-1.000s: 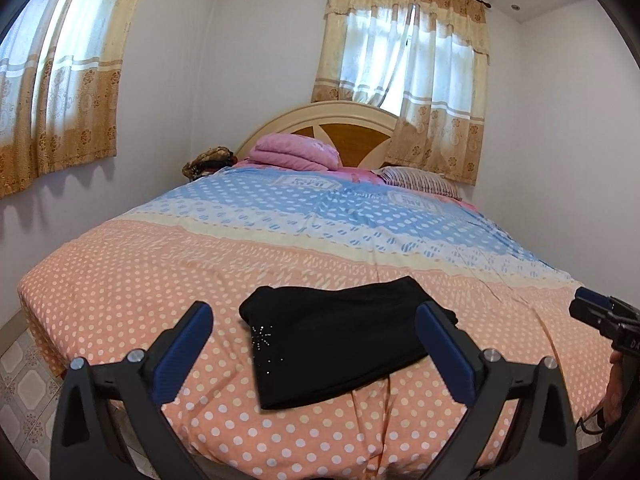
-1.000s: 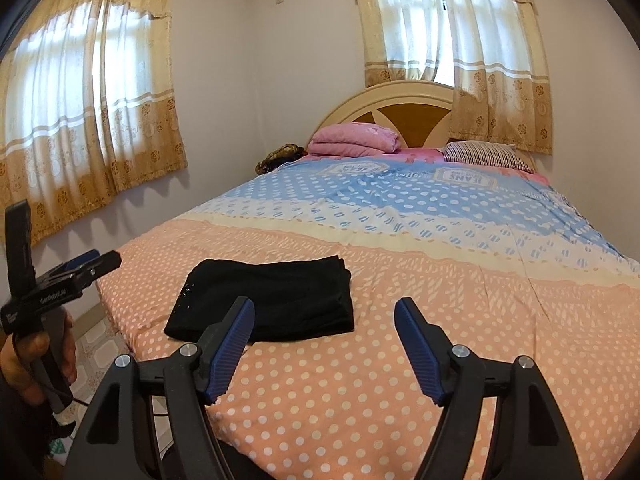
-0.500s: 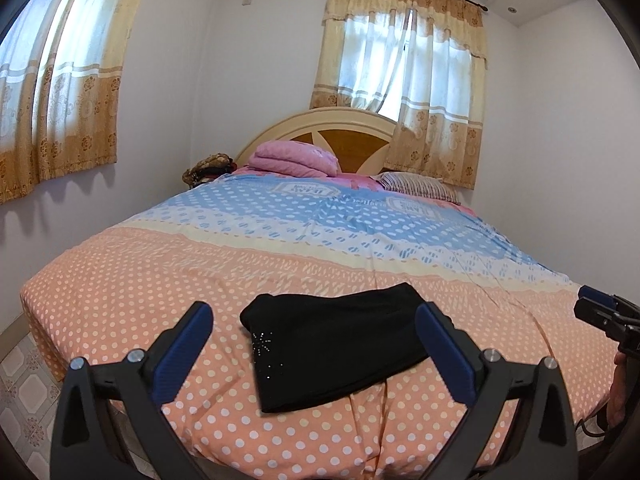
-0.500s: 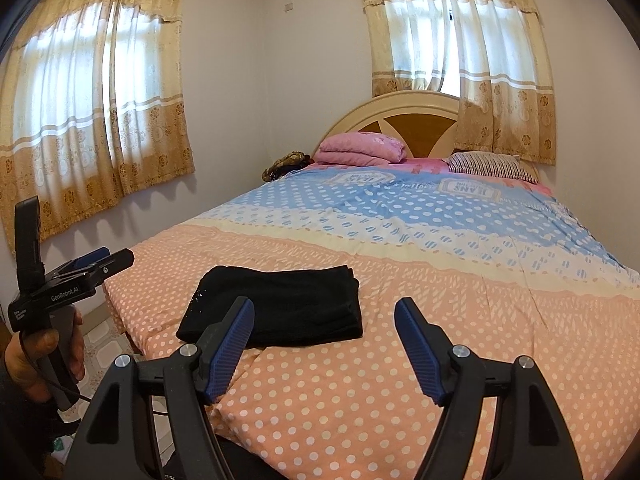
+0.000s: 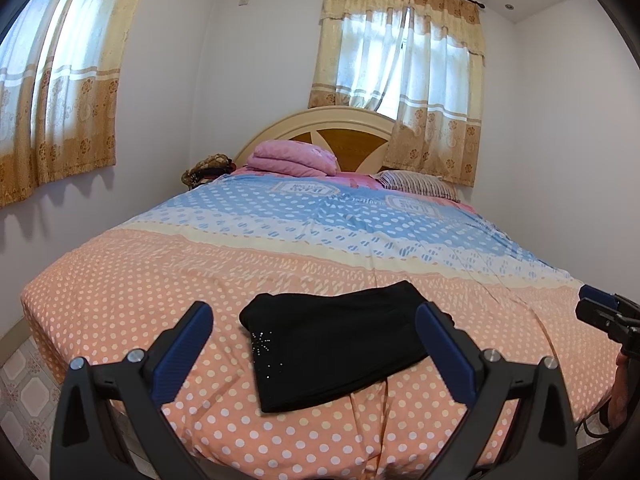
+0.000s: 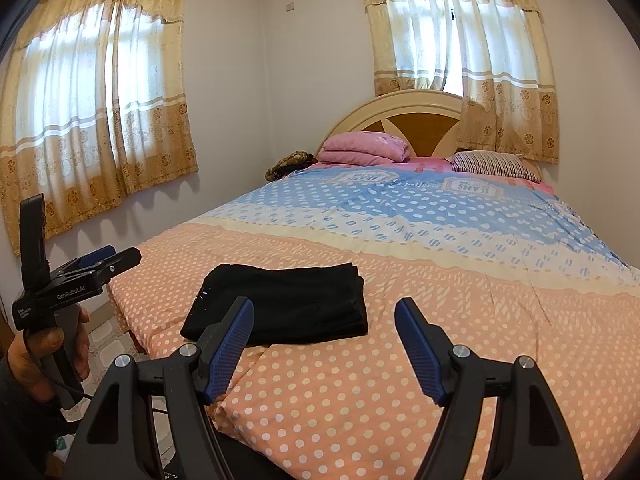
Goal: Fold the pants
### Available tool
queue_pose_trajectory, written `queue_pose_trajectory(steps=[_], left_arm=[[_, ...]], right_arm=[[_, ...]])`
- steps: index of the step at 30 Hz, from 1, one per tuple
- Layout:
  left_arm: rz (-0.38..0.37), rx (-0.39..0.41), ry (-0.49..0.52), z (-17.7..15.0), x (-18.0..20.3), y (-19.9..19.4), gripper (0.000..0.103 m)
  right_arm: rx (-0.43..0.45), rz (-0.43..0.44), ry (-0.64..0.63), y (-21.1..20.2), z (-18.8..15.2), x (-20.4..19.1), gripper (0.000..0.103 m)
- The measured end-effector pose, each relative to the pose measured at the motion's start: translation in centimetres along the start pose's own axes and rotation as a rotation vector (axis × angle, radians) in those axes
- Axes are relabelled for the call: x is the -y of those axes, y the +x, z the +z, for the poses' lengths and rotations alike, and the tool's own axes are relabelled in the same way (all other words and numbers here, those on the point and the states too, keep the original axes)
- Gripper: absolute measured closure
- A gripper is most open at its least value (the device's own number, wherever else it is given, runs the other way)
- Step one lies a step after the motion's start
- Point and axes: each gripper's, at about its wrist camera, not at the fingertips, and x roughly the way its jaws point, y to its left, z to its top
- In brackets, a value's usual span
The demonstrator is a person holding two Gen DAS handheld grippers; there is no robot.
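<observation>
The pants [image 5: 336,350] [image 6: 286,306] are black, folded into a compact, roughly rectangular stack of layers. They lie flat on the orange dotted end of the bedspread [image 5: 160,280], near the foot edge. Small sparkling studs mark the fabric near one corner.

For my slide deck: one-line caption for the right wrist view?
Open right claw above polka-dot bedspread, folded black pants lying ahead, left claw at left.
</observation>
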Motion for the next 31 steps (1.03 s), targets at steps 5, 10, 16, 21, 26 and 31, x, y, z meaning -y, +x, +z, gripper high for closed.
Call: queue_pose_trajectory(steps=[5,10,16,21,26,31], left_arm=[[0.013,0.005,0.02,0.0,0.5,-0.1,0.0],[0.023,0.018,0.031,0.2,0.7,-0.4,0.0],[0.028,0.033,-0.007,0.5,0.2,-0.6,0.0],[0.029,0.015,-0.019,0.4,0.0,-0.2,0.0],[0.036,0.001,-0.008,0.0,-0.1,0.2,0.0],[0.037,0.001,0.002,-0.2,0.0,0.4,0.0]], right_arm=[[0.001,0.005,-0.006,-0.1,-0.1,-0.1,0.029],[0.027,0.008,-0.008,-0.6,0.0,-0.1,0.029],[0.06,0.004,-0.016,-1.1,0.1,-0.1,0.029],[0.044,0.007,-0.021,-0.8,-0.1,-0.3,0.029],[0.032,0.014,-0.031,-0.6,-0.5,-0.6,0.029],[0.018,0.016,-0.023,-0.2,-0.7,-0.6,0.029]])
